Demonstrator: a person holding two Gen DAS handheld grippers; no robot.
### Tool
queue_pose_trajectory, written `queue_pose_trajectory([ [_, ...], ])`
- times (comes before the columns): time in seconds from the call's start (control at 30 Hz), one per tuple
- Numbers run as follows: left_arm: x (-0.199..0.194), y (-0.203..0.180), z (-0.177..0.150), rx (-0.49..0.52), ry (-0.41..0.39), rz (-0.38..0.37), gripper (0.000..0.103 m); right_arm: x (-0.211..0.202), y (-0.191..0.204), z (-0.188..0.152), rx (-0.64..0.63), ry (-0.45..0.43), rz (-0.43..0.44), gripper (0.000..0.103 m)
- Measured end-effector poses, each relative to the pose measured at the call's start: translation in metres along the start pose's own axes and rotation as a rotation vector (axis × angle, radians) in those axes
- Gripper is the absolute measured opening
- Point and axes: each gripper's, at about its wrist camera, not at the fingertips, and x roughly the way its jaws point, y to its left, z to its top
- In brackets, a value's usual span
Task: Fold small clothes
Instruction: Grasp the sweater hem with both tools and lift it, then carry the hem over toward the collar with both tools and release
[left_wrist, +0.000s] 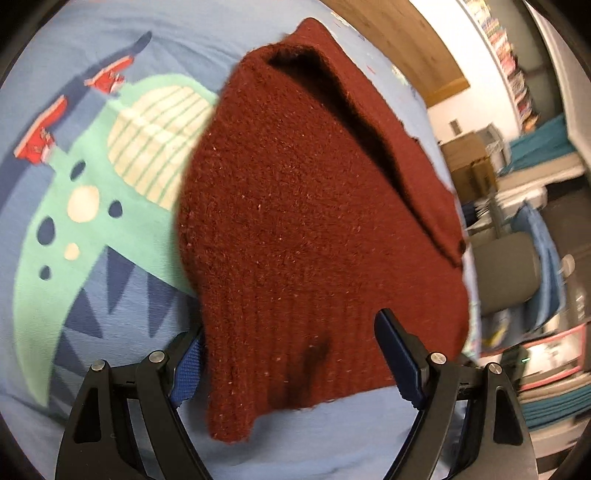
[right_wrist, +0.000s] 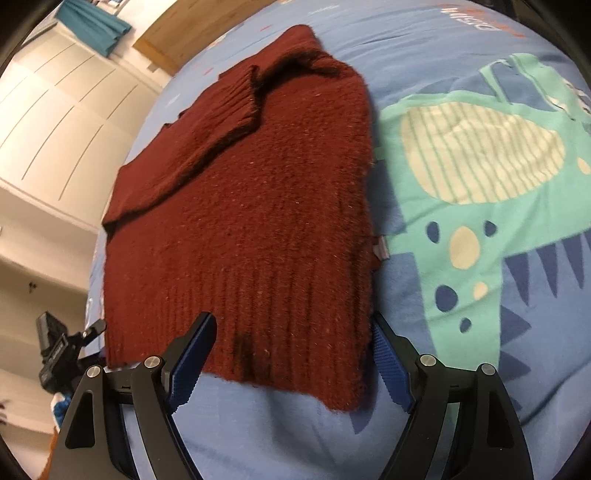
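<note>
A dark red knitted sweater (left_wrist: 306, 229) lies on the blue bed cover (left_wrist: 92, 66), its sides folded inward, ribbed hem nearest me. It also shows in the right wrist view (right_wrist: 251, 206), a ribbed cuff (right_wrist: 236, 107) lying folded across its back. My left gripper (left_wrist: 291, 362) is open, its fingers either side of the hem's left corner; the left pad sits partly behind the cloth. My right gripper (right_wrist: 291, 358) is open, its fingers straddling the hem's right corner. Neither pad presses the cloth.
The bed cover (right_wrist: 461, 314) carries a green dinosaur print (left_wrist: 88, 206), also shown in the right wrist view (right_wrist: 480, 155). A wooden headboard (left_wrist: 399, 40) stands beyond the sweater. Boxes and shelves (left_wrist: 517, 177) crowd the right side. White cupboards (right_wrist: 55, 122) stand left.
</note>
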Motion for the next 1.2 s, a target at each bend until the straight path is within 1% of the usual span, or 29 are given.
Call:
queue_pose_trajectory([
  [0.07, -0.001, 0.005, 0.004, -0.031, 0.009, -0.048, 0.079, 0.003, -0.003, 0.005, 0.001, 0.012, 0.027, 0.084],
  [0.17, -0.004, 0.014, 0.014, -0.075, 0.019, -0.109, 0.073, 0.004, -0.011, 0.013, 0.041, 0.009, 0.079, 0.084],
  [0.23, -0.006, 0.019, 0.018, -0.095, 0.025, -0.138, 0.061, 0.004, -0.013, 0.014, 0.054, 0.009, 0.101, 0.084],
  [0.3, -0.005, 0.023, 0.018, -0.098, 0.041, -0.155, 0.053, 0.002, -0.014, 0.011, 0.051, 0.014, 0.119, 0.081],
  [0.33, -0.004, 0.023, 0.016, -0.093, 0.052, -0.163, 0.05, 0.002, -0.014, 0.009, 0.054, 0.023, 0.142, 0.079],
  [0.4, -0.004, 0.022, 0.016, -0.082, 0.064, -0.173, 0.05, 0.003, -0.014, 0.004, 0.057, 0.044, 0.176, 0.072],
  [0.53, -0.006, 0.017, 0.019, -0.063, 0.089, -0.193, 0.05, 0.008, -0.007, -0.003, 0.043, 0.079, 0.216, 0.065],
  [0.57, -0.006, 0.016, 0.02, -0.059, 0.093, -0.193, 0.05, 0.01, -0.005, -0.003, 0.047, 0.084, 0.233, 0.062],
  [0.67, -0.005, 0.018, 0.025, -0.067, 0.094, -0.191, 0.048, 0.012, -0.002, 0.0, 0.045, 0.083, 0.236, 0.06],
  [0.77, -0.006, 0.024, 0.028, -0.088, 0.09, -0.189, 0.042, 0.01, -0.012, 0.005, 0.087, 0.058, 0.241, 0.058],
  [0.87, -0.009, 0.033, 0.027, -0.101, 0.084, -0.186, 0.04, 0.01, -0.024, 0.009, 0.125, 0.047, 0.242, 0.05],
  [0.9, -0.008, 0.033, 0.027, -0.105, 0.082, -0.184, 0.038, 0.011, -0.025, 0.009, 0.125, 0.05, 0.242, 0.048],
  [0.93, -0.008, 0.033, 0.028, -0.108, 0.079, -0.181, 0.034, 0.012, -0.025, 0.009, 0.118, 0.054, 0.237, 0.047],
  [0.97, -0.007, 0.033, 0.027, -0.109, 0.078, -0.178, 0.032, 0.013, -0.025, 0.008, 0.111, 0.057, 0.23, 0.042],
  [1.0, -0.007, 0.034, 0.027, -0.108, 0.078, -0.172, 0.025, 0.012, -0.025, 0.008, 0.108, 0.058, 0.228, 0.036],
  [1.03, -0.005, 0.033, 0.027, -0.105, 0.081, -0.163, 0.018, 0.012, -0.026, 0.007, 0.109, 0.06, 0.229, 0.033],
  [1.1, -0.004, 0.033, 0.026, -0.098, 0.087, -0.154, 0.011, 0.014, -0.027, 0.007, 0.11, 0.069, 0.233, 0.02],
  [1.13, -0.005, 0.033, 0.026, -0.095, 0.087, -0.151, 0.009, 0.015, -0.027, 0.007, 0.109, 0.072, 0.235, 0.018],
  [1.2, -0.005, 0.026, 0.025, -0.096, 0.082, -0.153, 0.008, 0.015, -0.028, 0.009, 0.104, 0.075, 0.241, 0.014],
])
